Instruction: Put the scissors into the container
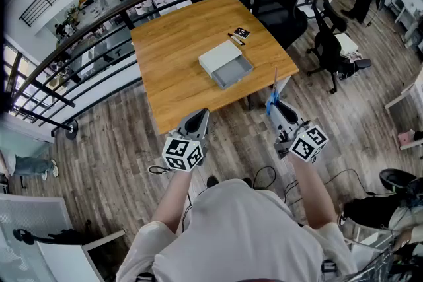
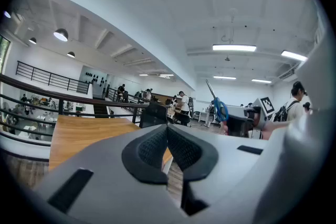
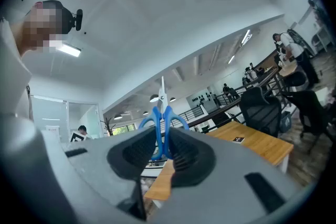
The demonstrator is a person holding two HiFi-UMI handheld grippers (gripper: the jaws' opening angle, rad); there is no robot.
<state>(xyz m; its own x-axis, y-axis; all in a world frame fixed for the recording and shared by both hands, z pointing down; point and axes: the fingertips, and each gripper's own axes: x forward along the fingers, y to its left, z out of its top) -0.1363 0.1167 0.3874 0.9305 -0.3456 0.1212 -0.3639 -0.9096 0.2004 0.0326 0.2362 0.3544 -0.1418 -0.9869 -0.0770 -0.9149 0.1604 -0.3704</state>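
Right now the right claw [image 3: 160,147] is shut tight on the scissors [image 3: 161,118]. It pinches the blue handles between its two black pads. The shiny blades stick straight out past the tips. The scissors are up in the air and touch nothing but the claw.

The left claw [image 2: 168,147] is closed too, but it holds nothing. Its pads meet at the tips, with only a thin gap lower down.

The container [image 1: 227,63] lies on the wooden bench [image 1: 172,76]. It is a white box with a grey tray slid partly out, on the side nearer the person. The scissors are well apart from the container, on the person's side of it. They are out past the bench edge and over the floor [image 1: 119,155]. The left claw is also on the person's side of the container, to the left of the scissors, over the floor as well.

Behind the container lie a black pen [image 1: 236,38] and a small black card [image 1: 242,32], just beside each other. A black chair [image 1: 281,6] stands farther back from the container, beyond the bench.
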